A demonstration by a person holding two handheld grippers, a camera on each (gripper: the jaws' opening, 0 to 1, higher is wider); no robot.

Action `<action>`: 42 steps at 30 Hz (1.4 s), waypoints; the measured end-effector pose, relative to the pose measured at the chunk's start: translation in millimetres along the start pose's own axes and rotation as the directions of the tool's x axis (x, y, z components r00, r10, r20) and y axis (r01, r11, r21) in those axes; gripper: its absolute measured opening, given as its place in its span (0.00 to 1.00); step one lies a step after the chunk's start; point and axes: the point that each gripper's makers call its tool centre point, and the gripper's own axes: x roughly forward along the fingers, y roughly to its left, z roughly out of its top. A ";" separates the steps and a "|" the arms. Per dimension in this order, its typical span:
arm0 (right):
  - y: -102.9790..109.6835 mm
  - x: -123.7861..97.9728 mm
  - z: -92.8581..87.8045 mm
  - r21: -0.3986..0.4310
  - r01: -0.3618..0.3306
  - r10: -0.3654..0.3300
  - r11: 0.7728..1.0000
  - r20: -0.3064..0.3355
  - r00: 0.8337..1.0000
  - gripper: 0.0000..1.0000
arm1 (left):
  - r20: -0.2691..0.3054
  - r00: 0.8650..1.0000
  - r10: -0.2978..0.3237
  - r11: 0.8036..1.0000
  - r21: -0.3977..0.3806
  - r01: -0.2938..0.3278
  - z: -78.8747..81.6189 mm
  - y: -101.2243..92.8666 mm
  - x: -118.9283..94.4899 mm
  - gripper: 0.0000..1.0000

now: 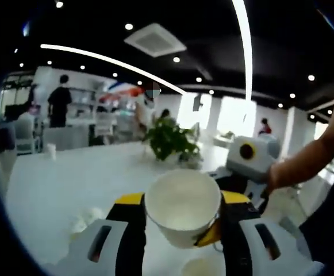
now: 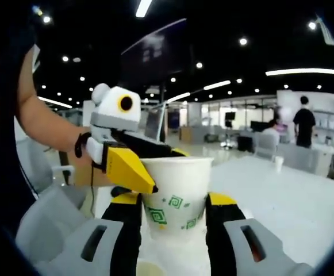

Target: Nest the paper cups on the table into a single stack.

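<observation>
White tabletop (image 1: 69, 184) runs away under both grippers toward a large open hall with a dark ceiling, spot lamps and long light strips. People stand and sit far back by shelves and counters. A potted plant (image 1: 169, 141) sits on the table past the middle, and a small white cup (image 1: 51, 150) stands alone near the table's far left edge in the left gripper view; in the right gripper view that far cup (image 2: 278, 163) shows to the right.

In the left gripper view, the left gripper (image 1: 183, 214) has its yellow-tipped jaws closed against the sides of a paper cup (image 1: 183, 210), tilted so its open mouth faces the camera; the inside looks bare and white. Another cup rim (image 1: 201, 267) shows at the bottom edge, below the held one. The right gripper (image 1: 244, 172) comes in from the right, held by a hand (image 1: 273, 175), just beside the cup.

In the right gripper view, the right gripper (image 2: 172, 215) pinches an upright printed cup (image 2: 175, 198) with green square spirals, jaws snug on both its sides. The left gripper's yellow jaw tip touches this cup's rim from the left. A pale rim (image 2: 149, 269) lies below it; whether it is a separate cup cannot be told.

To the right the tabletop is open out to its far edge.
</observation>
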 end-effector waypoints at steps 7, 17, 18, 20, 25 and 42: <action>-1.2 -4.9 -11.6 0.004 0.009 -0.008 1.000 -0.070 0.998 0.67 | -0.008 1.000 0.015 1.000 0.026 -0.015 -0.4 0.9 -1.3 0.48; -14.1 -32.4 -16.3 -0.018 0.041 -0.043 0.999 -0.120 0.992 0.82 | -0.004 1.000 0.010 0.997 0.075 -0.010 0.3 -3.9 1.9 0.48; -16.2 -36.9 -16.3 -0.021 0.051 -0.053 0.998 -0.122 0.991 0.82 | -0.004 1.000 0.009 0.997 0.078 -0.009 0.8 -5.0 2.6 0.47; -20.2 -44.4 -17.0 -0.010 0.069 -0.069 0.998 -0.116 0.991 0.86 | -0.006 1.000 0.009 0.996 0.092 -0.008 1.7 -4.7 4.2 0.47; -26.7 -62.8 -19.5 0.014 0.095 -0.092 0.995 -0.123 0.988 0.97 | -0.011 1.000 0.001 0.994 0.114 0.000 3.7 -5.7 7.1 0.47; -46.9 -147.3 -29.8 0.043 0.215 -0.206 0.976 -0.166 0.964 1.00 | 0.008 1.000 -0.012 0.991 0.136 0.011 2.5 -9.3 12.2 0.47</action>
